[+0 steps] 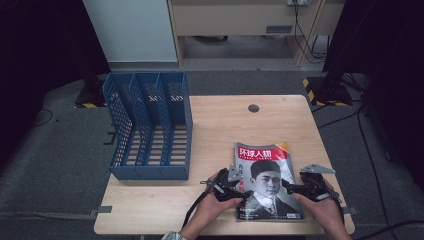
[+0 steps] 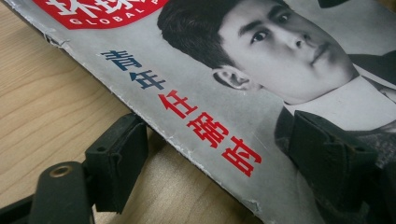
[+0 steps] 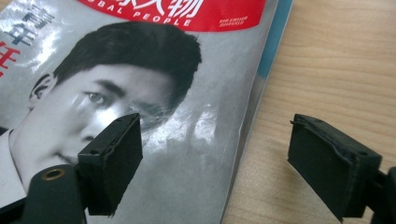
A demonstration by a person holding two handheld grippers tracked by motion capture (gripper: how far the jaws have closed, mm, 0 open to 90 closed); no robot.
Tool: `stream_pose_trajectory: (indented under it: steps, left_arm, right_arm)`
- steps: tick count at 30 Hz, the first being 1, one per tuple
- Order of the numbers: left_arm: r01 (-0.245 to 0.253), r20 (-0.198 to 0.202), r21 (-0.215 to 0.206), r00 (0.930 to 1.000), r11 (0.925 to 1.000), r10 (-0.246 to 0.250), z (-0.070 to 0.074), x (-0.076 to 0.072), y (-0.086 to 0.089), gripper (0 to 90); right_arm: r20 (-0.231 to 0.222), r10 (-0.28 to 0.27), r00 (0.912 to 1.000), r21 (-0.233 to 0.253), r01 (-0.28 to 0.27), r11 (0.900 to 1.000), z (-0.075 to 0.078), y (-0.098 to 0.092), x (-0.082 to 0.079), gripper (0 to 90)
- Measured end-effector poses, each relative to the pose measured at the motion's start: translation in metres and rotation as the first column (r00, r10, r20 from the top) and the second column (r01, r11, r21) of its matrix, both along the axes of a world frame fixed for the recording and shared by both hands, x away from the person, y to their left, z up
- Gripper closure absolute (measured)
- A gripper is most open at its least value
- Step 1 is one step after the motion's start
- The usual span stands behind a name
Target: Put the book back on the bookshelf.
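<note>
A magazine [image 1: 265, 172] with a red title band and a black-and-white portrait lies flat on the wooden table [image 1: 225, 125], near its front edge. My left gripper [image 1: 240, 186] is open at the magazine's left edge. In the left gripper view it [image 2: 219, 144] straddles that worn edge of the magazine [image 2: 187, 70], one jaw over bare wood, the other over the cover. My right gripper [image 1: 288, 186] is open at the right edge. In the right gripper view it [image 3: 219, 149] has one jaw above the glossy magazine cover [image 3: 187, 140] and one above the table. Neither holds anything.
A blue perforated file rack [image 1: 150, 130] with three slots stands on the table's left part, its open side toward me. A round cable hole [image 1: 253, 108] sits near the far edge. Behind the table are a cabinet, cables and dark stands on the floor.
</note>
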State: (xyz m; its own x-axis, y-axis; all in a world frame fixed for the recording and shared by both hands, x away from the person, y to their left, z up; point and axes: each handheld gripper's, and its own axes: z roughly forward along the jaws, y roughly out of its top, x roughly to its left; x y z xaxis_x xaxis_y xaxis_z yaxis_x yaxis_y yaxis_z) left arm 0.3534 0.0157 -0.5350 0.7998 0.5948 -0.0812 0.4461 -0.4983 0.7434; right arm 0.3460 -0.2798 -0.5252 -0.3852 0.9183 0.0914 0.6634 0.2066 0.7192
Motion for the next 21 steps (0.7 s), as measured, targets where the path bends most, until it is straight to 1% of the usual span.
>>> stream_pose_trajectory:
  steps: [2, 4, 6, 7, 8, 9, 10, 11, 12, 13, 14, 15, 16, 18, 20, 21]
  left_arm:
    - [-0.004, -0.001, -0.002, 1.0000, 1.0000, 0.004, 0.000, 0.000, 0.001, 21.0]
    - [-0.020, 0.000, -0.012, 0.9998, 0.9997, 0.020, 0.000, 0.000, 0.002, 25.1]
    - [-0.025, 0.000, -0.015, 0.9997, 0.9996, 0.025, 0.000, 0.001, 0.003, 28.3]
    - [-0.030, -0.002, -0.020, 0.9996, 0.9994, 0.030, 0.000, 0.001, 0.004, 28.3]
    - [-0.035, -0.007, -0.031, 0.9994, 0.9989, 0.035, 0.001, 0.001, 0.006, 31.4]
    - [-0.035, -0.007, -0.031, 0.9994, 0.9989, 0.035, 0.001, 0.001, 0.006, 33.1]
    - [-0.041, -0.011, -0.040, 0.9991, 0.9984, 0.041, 0.001, 0.002, 0.007, 35.6]
    - [-0.044, -0.014, -0.044, 0.9990, 0.9981, 0.043, 0.001, 0.003, 0.008, 35.6]
    - [-0.048, -0.021, -0.055, 0.9987, 0.9973, 0.047, 0.001, 0.004, 0.009, 38.8]
    - [-0.050, -0.025, -0.059, 0.9985, 0.9970, 0.049, 0.001, 0.004, 0.010, 38.8]
    - [-0.053, -0.029, -0.066, 0.9982, 0.9964, 0.052, 0.001, 0.005, 0.011, 41.3]
    - [-0.053, -0.033, -0.070, 0.9982, 0.9961, 0.051, 0.001, 0.005, 0.011, 41.3]
    - [-0.051, -0.037, -0.076, 0.9982, 0.9958, 0.048, 0.001, 0.006, 0.012, 43.3]
    - [-0.049, -0.038, -0.079, 0.9982, 0.9957, 0.046, 0.001, 0.006, 0.013, 44.5]
    - [-0.054, -0.034, -0.080, 0.9981, 0.9953, 0.051, 0.002, 0.006, 0.014, 47.3]
    - [-0.055, -0.030, -0.082, 0.9982, 0.9951, 0.052, 0.003, 0.007, 0.015, 48.4]
  right_arm:
    - [-0.009, 0.003, 1.0000, 0.007, -0.003, 1.000, -0.001, 0.001, 0.001, 16.9]
    - [-0.032, 0.032, 0.9990, 0.014, -0.031, 0.999, -0.005, 0.006, 0.001, 14.7]
    - [-0.028, 0.036, 0.9990, 0.013, -0.036, 0.999, -0.006, 0.009, 0.000, 13.5]
    - [-0.025, 0.049, 0.9985, 0.008, -0.049, 0.999, -0.006, 0.011, 0.000, 13.5]
    - [-0.031, 0.064, 0.9975, 0.012, -0.064, 0.998, -0.006, 0.014, 0.000, 11.3]
    - [-0.031, 0.064, 0.9975, 0.012, -0.064, 0.998, -0.006, 0.014, 0.000, 11.3]
    - [-0.025, 0.069, 0.9973, -0.011, -0.069, 0.998, -0.007, 0.016, -0.001, 12.5]
    - [-0.025, 0.069, 0.9973, -0.011, -0.069, 0.998, -0.007, 0.016, -0.001, 12.5]
    - [-0.021, 0.058, 0.9981, -0.024, -0.058, 0.998, -0.006, 0.016, -0.002, 19.1]
    - [-0.021, 0.058, 0.9981, -0.024, -0.058, 0.998, -0.006, 0.016, -0.002, 19.1]
    - [-0.019, 0.057, 0.9982, -0.031, -0.057, 0.998, -0.005, 0.015, -0.003, 21.3]
    - [-0.013, 0.051, 0.9986, -0.028, -0.051, 0.998, -0.005, 0.014, -0.003, 25.8]
    - [-0.010, 0.045, 0.9989, -0.024, -0.045, 0.999, -0.004, 0.016, -0.003, 30.8]
    - [-0.003, 0.052, 0.9986, -0.027, -0.052, 0.998, -0.005, 0.017, -0.003, 32.1]
    - [-0.009, 0.056, 0.9984, -0.019, -0.056, 0.998, -0.004, 0.020, -0.004, 36.5]
    - [-0.002, 0.064, 0.9980, -0.019, -0.064, 0.998, -0.004, 0.021, -0.004, 38.7]
